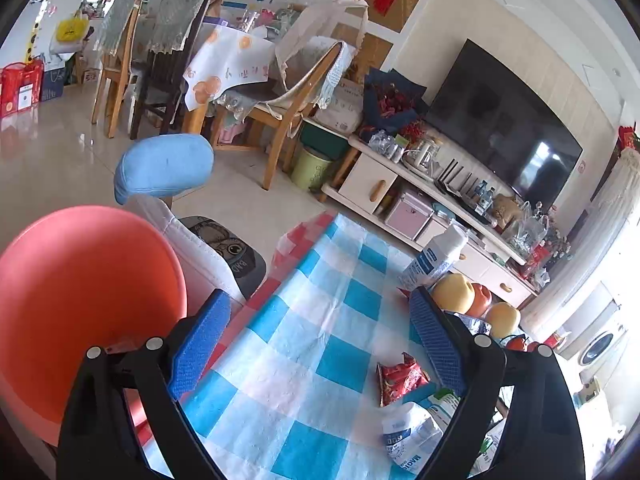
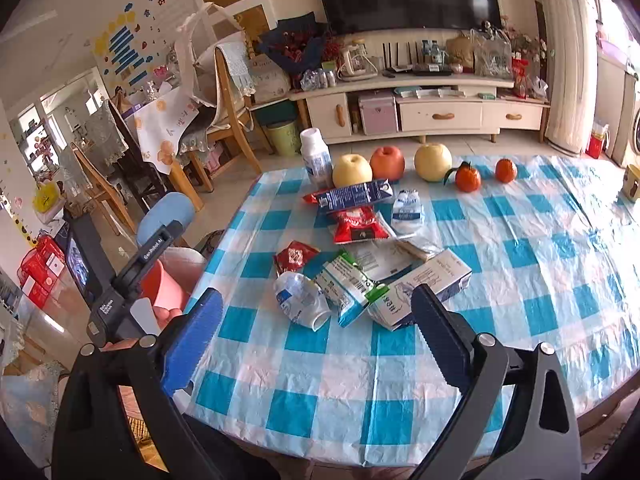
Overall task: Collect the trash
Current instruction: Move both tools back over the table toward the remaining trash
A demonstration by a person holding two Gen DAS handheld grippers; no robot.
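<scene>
**Both claws open over the trash pile**

Your right claw hung with its blue pads spread wide and nothing between them, just above the checked surface. Right ahead of it lay the trash: a crushed plastic bottle, a green-and-white carton touching it, and a flattened white box beside that. A little farther sat a small red wrapper, then a larger red packet, a blue carton and a crumpled white pack. Beyond these stood a white bottle, upright, next to a row of fruit.

Your left claw was open too, holding nothing, over the surface's left edge, with the red wrapper near its right pad and an orange bin close on its left.
</scene>
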